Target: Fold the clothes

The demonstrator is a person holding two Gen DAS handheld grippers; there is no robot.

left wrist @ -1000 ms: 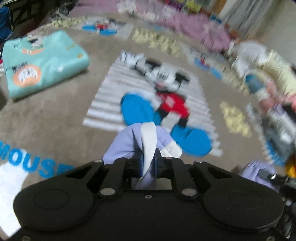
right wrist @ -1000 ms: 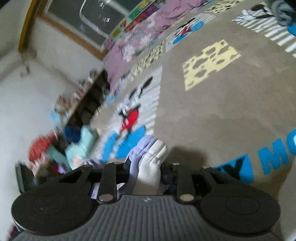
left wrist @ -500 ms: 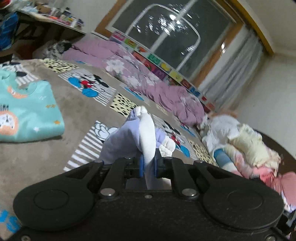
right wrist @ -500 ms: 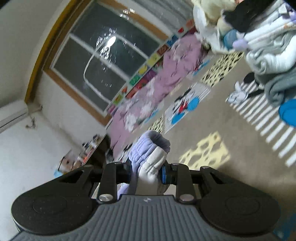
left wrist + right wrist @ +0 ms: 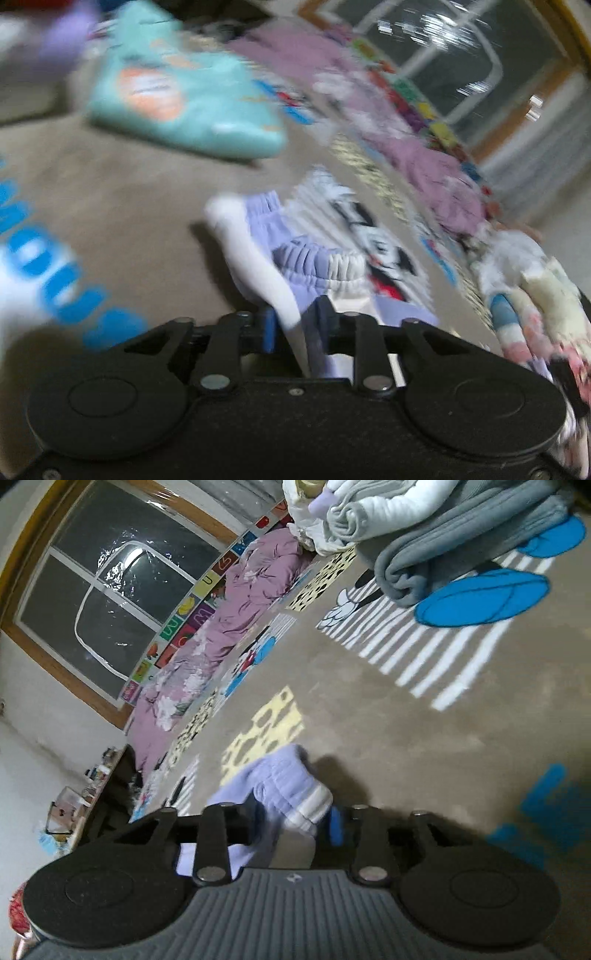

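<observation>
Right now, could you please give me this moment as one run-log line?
step: laying lilac garment on carpet | left tongs: opening, cloth between | right tongs: opening, cloth between

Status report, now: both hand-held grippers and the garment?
Left hand-held gripper, right hand-held gripper: jaws just opening, lilac-white garment between them. Garment down on carpet. Nothing in the way.

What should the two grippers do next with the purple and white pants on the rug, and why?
Probably pull both grippers back off the pants. The left gripper and right gripper have just been opening, and the cloth between their jaws now looks loose rather than pinched. The pants seem to lie on the rug, so letting go fully would leave them laid out for the next fold.
</observation>
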